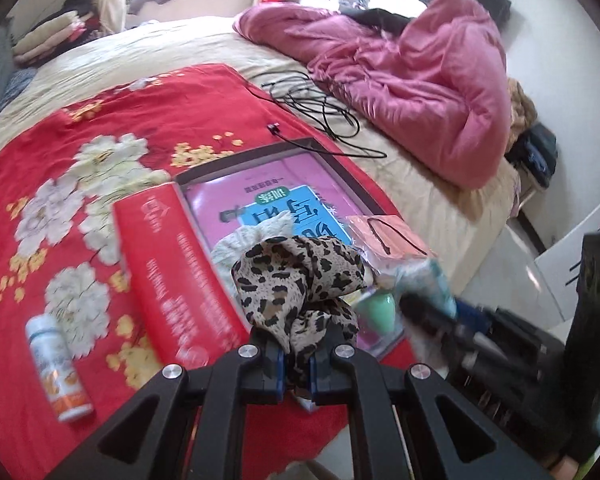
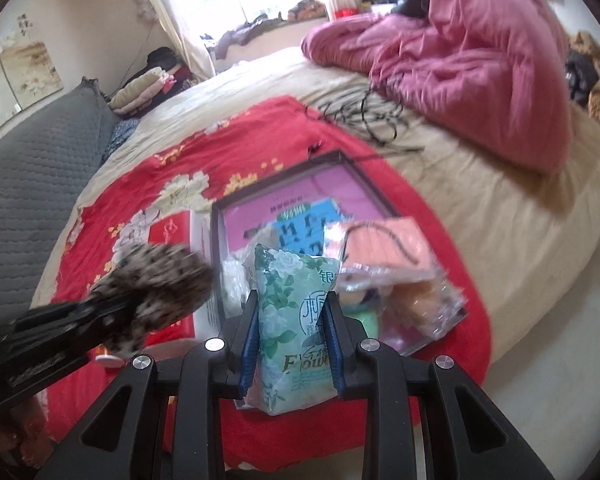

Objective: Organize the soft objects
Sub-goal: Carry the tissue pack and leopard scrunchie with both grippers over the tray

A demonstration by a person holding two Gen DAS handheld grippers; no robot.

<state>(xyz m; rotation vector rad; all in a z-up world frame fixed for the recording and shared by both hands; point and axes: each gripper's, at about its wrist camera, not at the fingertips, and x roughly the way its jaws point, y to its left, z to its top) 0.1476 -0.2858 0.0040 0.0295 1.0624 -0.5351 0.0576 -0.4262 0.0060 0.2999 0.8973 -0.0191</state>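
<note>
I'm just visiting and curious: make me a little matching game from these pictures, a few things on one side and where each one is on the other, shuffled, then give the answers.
Things:
1. leopard-print scarf
2. green flowered packet
3. white bottle
4. pink quilt

Places:
A. lying on the red flowered blanket
B. heaped at the far side of the bed
C. clamped in the left gripper
D. clamped in the right gripper

Pairs: 1-C, 2-D, 3-A, 4-B

A leopard-print scarf [image 1: 296,280] is showing tan with black spots; the tissue pack [image 2: 296,320] is showing pale green with white flowers; the blanket [image 1: 100,184] is glowing red with cream blossoms.
</note>
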